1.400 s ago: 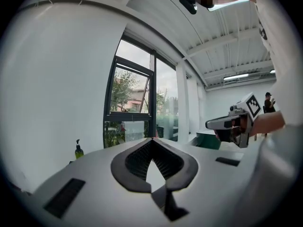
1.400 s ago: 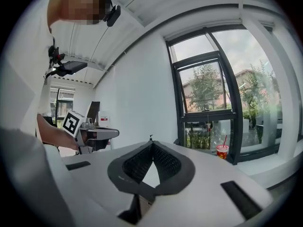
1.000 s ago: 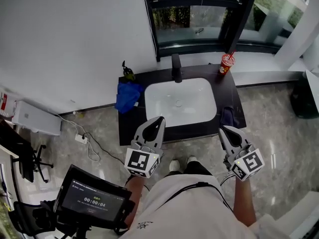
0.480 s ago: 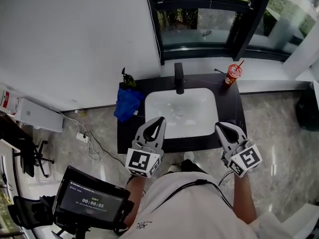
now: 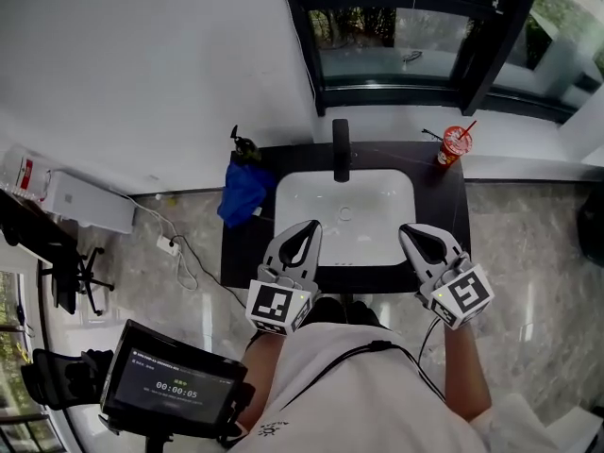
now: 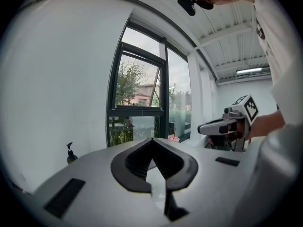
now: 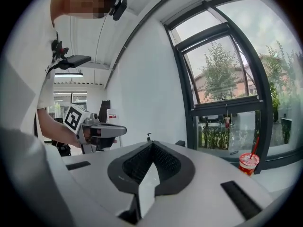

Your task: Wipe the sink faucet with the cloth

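The black faucet (image 5: 341, 149) stands upright at the back of the white sink (image 5: 377, 196), which is set in a black counter (image 5: 453, 201). A blue cloth (image 5: 243, 192) lies crumpled on the counter's left end, partly hanging over the edge. My left gripper (image 5: 310, 223) hovers over the sink's front left, shut and empty; its tips (image 6: 152, 140) meet. My right gripper (image 5: 406, 228) is level with it at the front right, also shut with nothing in it (image 7: 152, 143). Both are well short of the faucet and apart from the cloth.
A red cup with a straw (image 5: 455, 144) stands at the counter's back right, a dark soap dispenser (image 5: 243, 144) at the back left. A window (image 5: 406, 36) is behind the counter. A monitor (image 5: 175, 380), a white box (image 5: 87, 201) and a cable (image 5: 179, 253) sit to the left.
Both grippers have moved forward from in front of the counter to over the sink's front edge. They stay shut. The cloth, cup and faucet have not been touched.
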